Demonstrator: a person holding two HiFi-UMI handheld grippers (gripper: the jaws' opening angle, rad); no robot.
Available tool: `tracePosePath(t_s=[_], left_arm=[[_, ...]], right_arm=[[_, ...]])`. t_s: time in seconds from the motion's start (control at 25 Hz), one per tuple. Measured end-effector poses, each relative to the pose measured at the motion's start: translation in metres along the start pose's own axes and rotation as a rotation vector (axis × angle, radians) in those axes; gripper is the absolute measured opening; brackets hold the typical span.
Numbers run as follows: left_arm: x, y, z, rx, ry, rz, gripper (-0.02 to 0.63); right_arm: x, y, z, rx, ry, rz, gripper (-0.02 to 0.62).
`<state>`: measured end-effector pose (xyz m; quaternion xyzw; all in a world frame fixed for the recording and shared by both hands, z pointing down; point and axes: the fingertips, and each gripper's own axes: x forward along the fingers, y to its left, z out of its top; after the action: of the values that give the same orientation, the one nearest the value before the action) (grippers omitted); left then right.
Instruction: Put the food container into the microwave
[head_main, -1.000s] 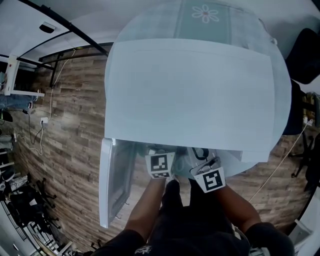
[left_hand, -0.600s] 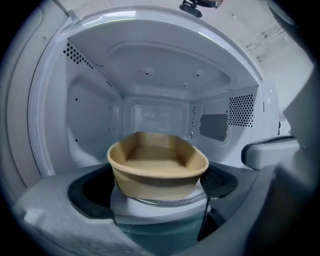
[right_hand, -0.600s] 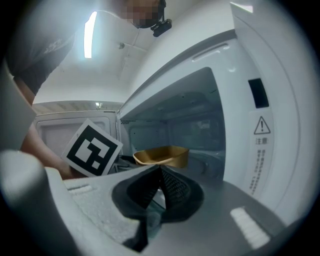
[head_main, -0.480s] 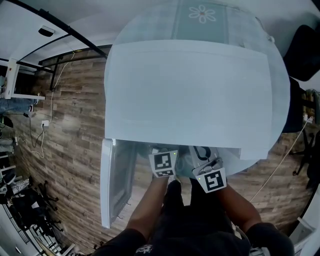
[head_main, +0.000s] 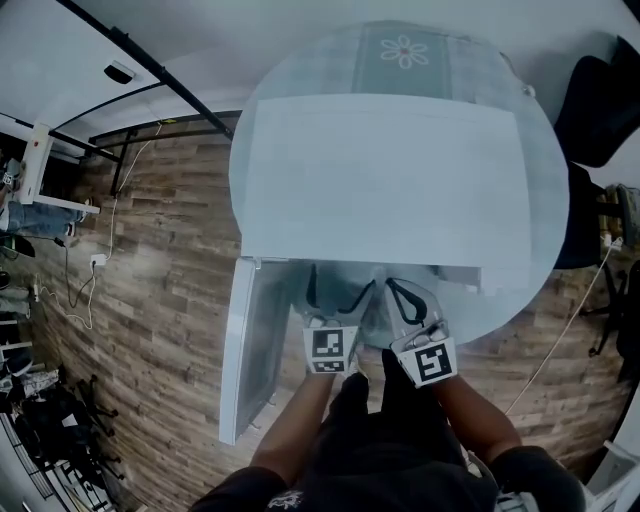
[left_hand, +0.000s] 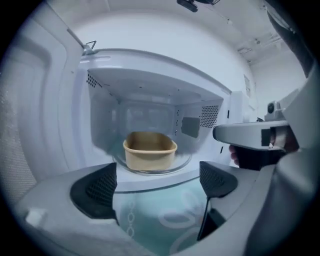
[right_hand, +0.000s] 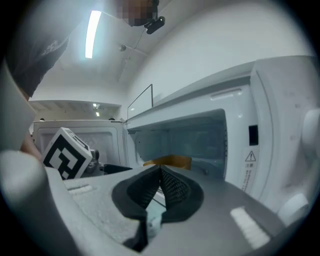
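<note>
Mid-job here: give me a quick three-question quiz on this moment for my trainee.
1. True or false: the food container sits on the glass turntable inside the microwave.
2. Pick one. The left gripper is: A) shut on the food container; B) open and empty, outside the microwave; C) shut and empty.
3. Fill the gap: the right gripper holds nothing, and its jaws are ___ (apart or together).

Key: 1 true; 2 B; 3 together.
</note>
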<state>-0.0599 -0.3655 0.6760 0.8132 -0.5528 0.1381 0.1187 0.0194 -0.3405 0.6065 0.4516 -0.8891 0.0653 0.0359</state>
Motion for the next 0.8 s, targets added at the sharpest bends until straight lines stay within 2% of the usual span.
tracePosePath(t_s=[0.16,0.28,0.48,0.64,0.76,0.8], left_arm=[[-0.037,-0.012,0.011,0.027,-0.021,-0.049,0.517],[-0.067,-0.021,0.026,0.036,-0.052,-0.080,0.490],[-0.111,-0.033,0.057,0.059,-0.121,-0.131,0.396],[-0.142,-0.040,0.084,0.065,-0.181,-0.126,0.261],[-0.160,-0.044,0.103,0.078,-0.230,-0.126,0.105],[-0.165,-0.045,0.107,0.079,-0.242,-0.126,0.074]], right_arm=[[-0.015,0.017,0.020,0.008,-0.028,-0.029,0.000],[-0.029,0.037,0.036,-0.024,-0.039,-0.038,0.002],[-0.053,0.070,0.067,-0.056,-0.089,-0.051,0.001],[-0.077,0.083,0.086,-0.109,-0.098,-0.064,0.002],[-0.087,0.089,0.106,-0.142,-0.129,-0.081,0.001],[-0.089,0.091,0.112,-0.150,-0.142,-0.088,0.002]])
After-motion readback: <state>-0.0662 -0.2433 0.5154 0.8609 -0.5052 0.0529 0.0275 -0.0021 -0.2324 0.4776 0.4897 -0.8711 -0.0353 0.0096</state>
